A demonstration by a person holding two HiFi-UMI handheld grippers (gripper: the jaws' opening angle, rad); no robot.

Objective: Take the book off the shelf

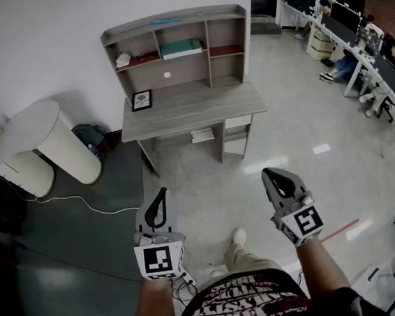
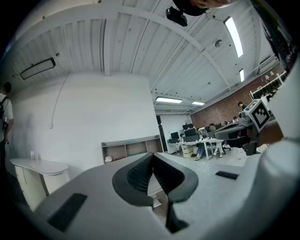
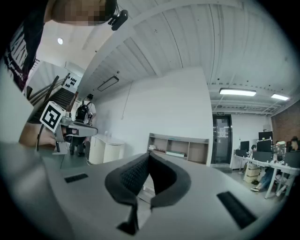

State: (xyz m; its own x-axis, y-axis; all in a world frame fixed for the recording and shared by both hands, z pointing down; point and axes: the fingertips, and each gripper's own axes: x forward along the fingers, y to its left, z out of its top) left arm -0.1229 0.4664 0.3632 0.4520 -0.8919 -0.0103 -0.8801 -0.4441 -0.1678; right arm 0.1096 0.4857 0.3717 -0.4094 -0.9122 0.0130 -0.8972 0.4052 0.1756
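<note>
Currently 0 steps done: book (image 1: pixel 180 48) lies in the shelf's (image 1: pixel 210 11) middle compartment; my left gripper (image 1: pixel 162 192) and right gripper (image 1: pixel 269 173), both pressed together and empty, hang well apart from it.

A grey desk (image 1: pixel 192 109) stands against the white wall at twelve o'clock. A small framed picture (image 1: pixel 141 100) stands upright on its top, toward the desk's ten o'clock corner. A white round-topped table (image 1: pixel 19 130) sits at ten o'clock, and a black bag (image 1: pixel 91 137) lies on the floor between it and the desk. A white cable (image 1: pixel 61 197) trails across the dark mat (image 1: pixel 74 251) at eight o'clock. At two o'clock a row of white work tables (image 1: pixel 364 59) carries monitors (image 1: pixel 346 13), with a person (image 1: pixel 342 67) seated there. A red strip (image 1: pixel 342 230) marks the floor at four o'clock.
</note>
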